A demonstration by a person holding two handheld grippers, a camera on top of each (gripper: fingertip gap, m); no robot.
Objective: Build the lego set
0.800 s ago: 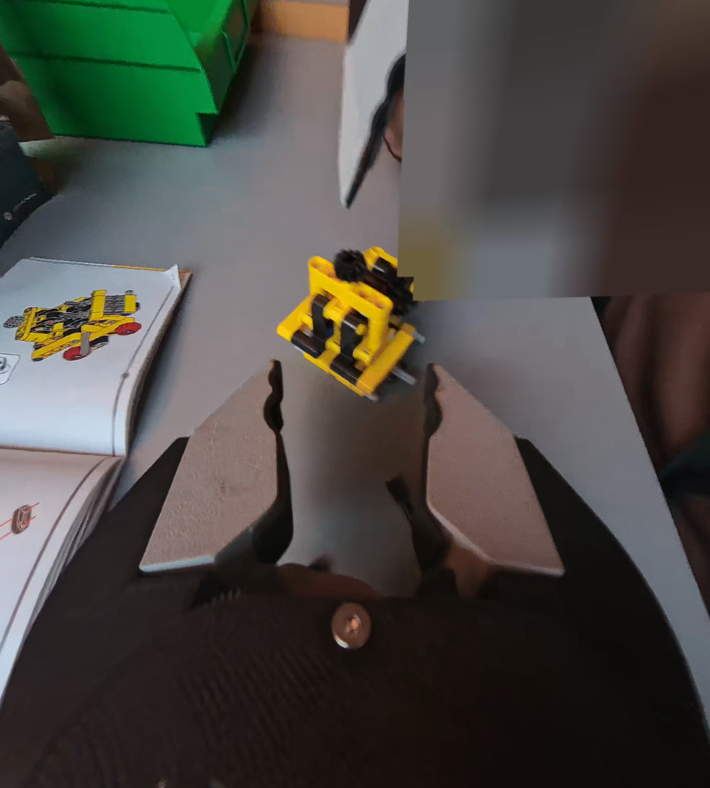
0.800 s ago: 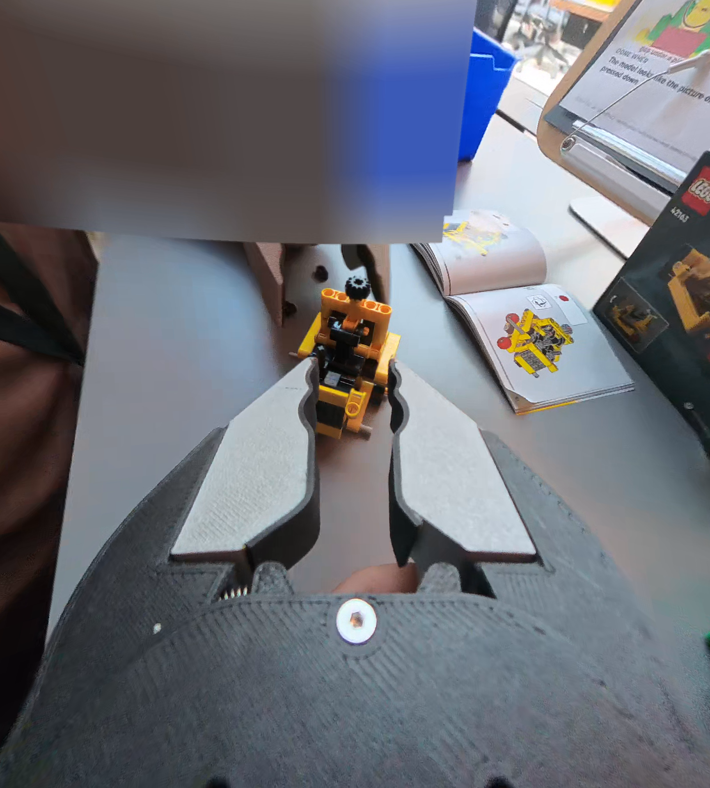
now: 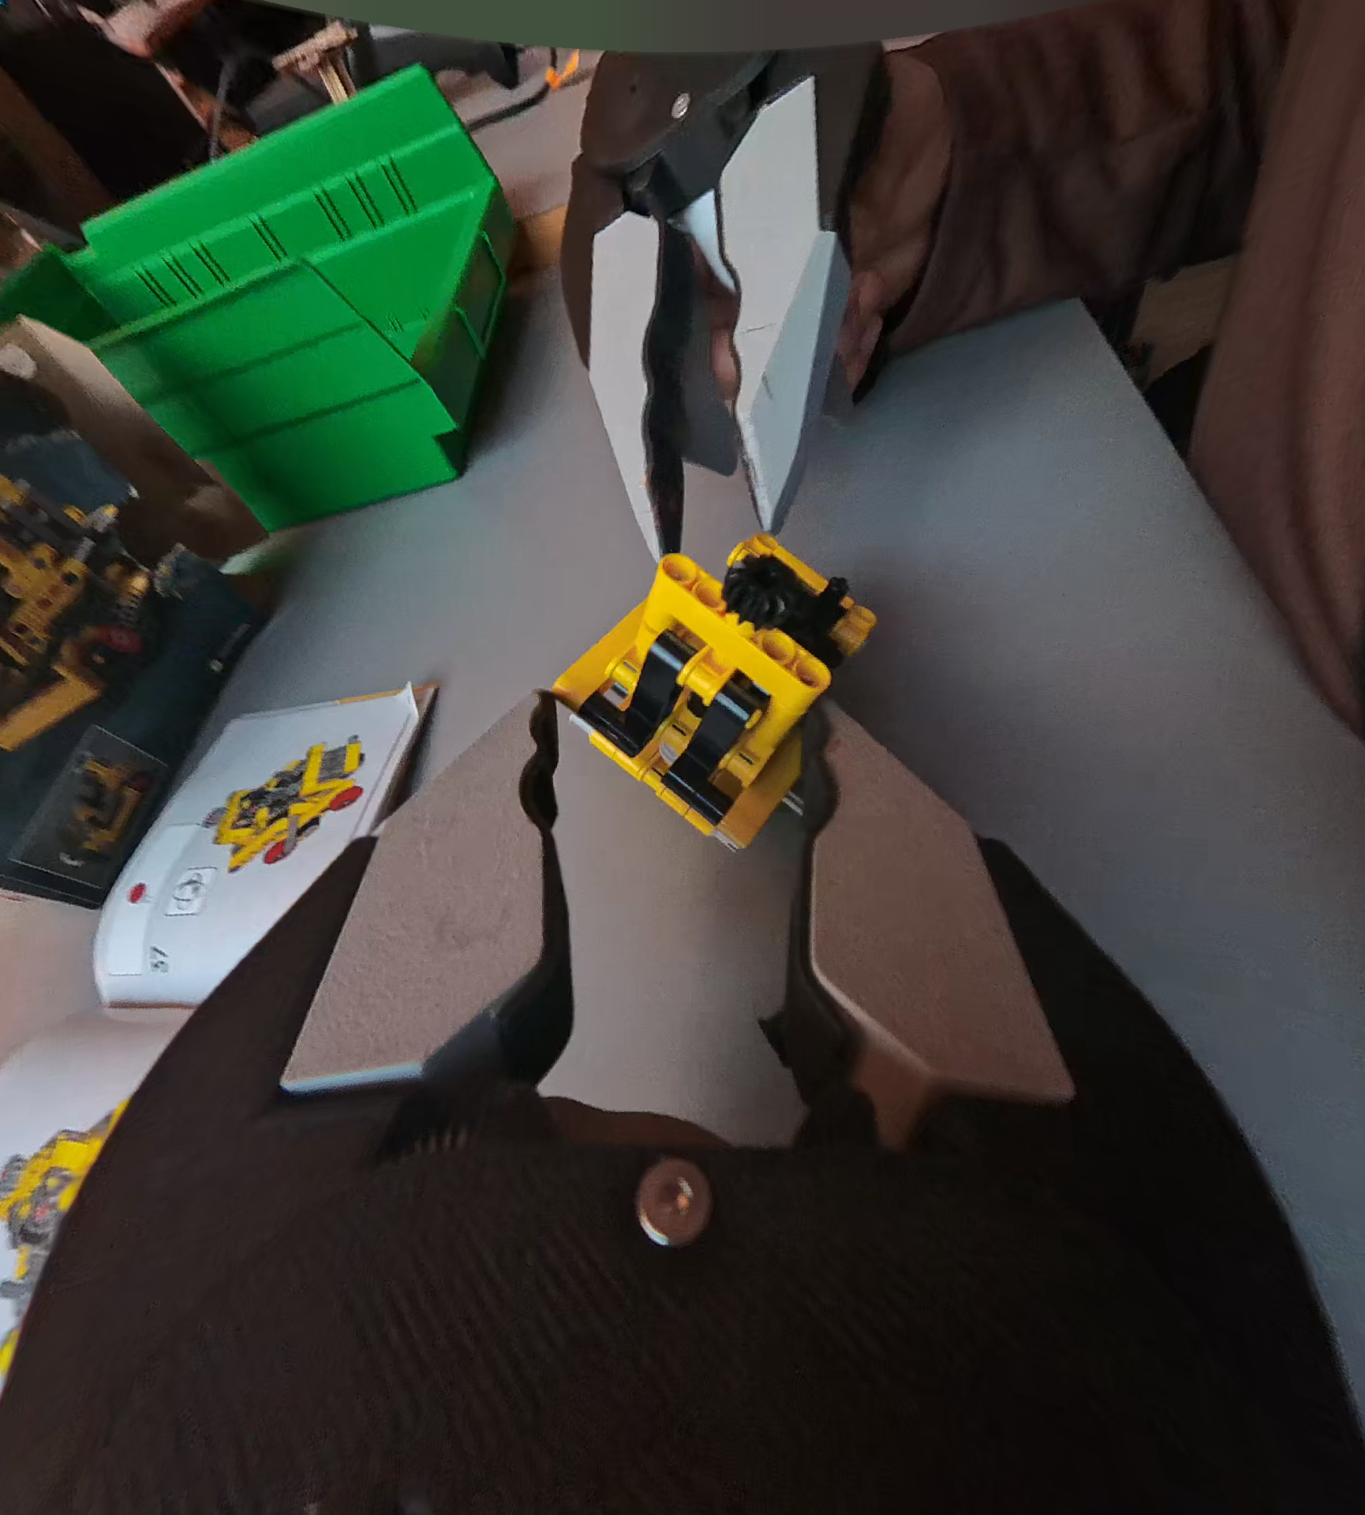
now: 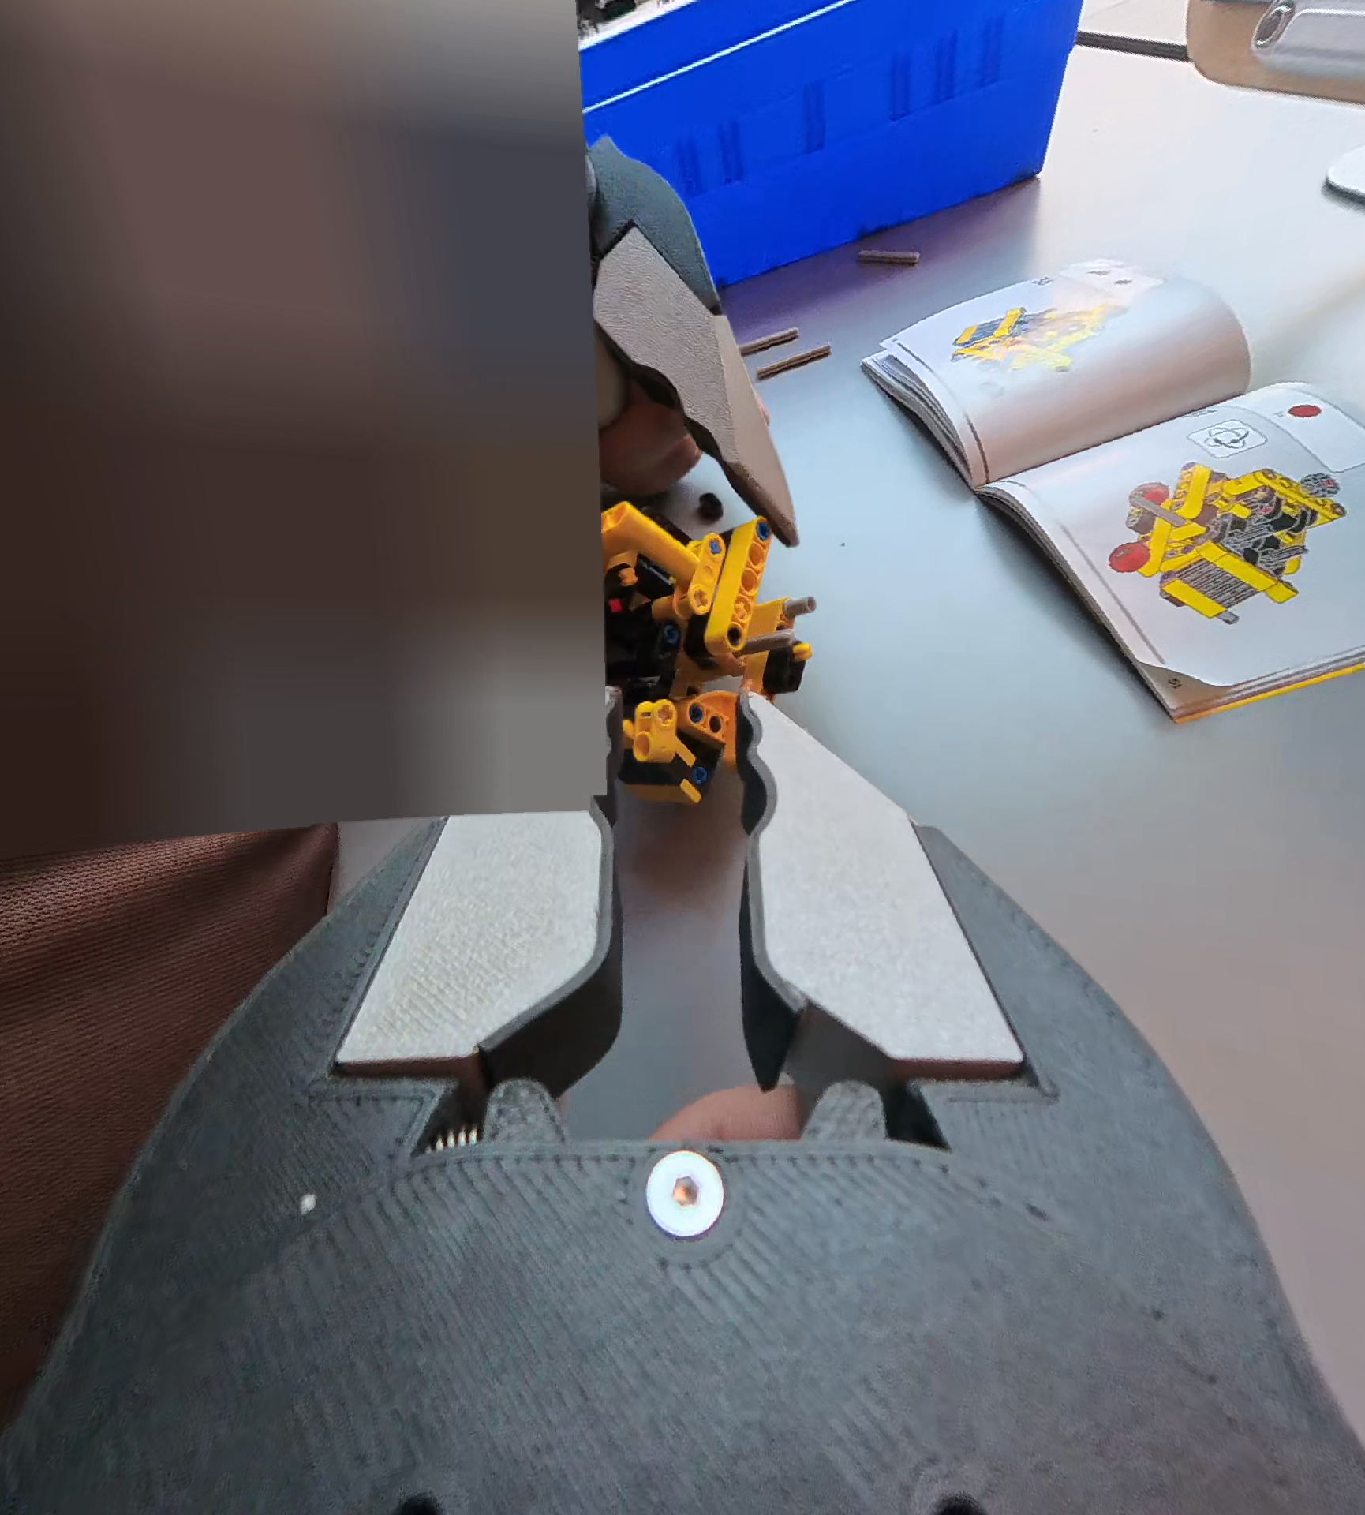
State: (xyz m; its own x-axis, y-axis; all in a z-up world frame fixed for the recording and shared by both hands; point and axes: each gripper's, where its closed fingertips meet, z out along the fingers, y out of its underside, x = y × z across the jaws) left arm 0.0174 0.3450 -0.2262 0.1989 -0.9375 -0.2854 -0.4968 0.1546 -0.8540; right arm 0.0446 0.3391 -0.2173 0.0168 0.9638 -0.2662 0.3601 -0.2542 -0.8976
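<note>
Left claw (image 3: 679, 762), moved in, spread around yellow model (image 3: 712, 689); right claw (image 4: 679, 754) spread beside it; a skewed squeeze may topple it.

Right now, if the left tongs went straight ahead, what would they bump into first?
Probably the yellow lego model. It sits on the table right between the open tips of the left tongs, with the right tongs farther behind it.
</note>
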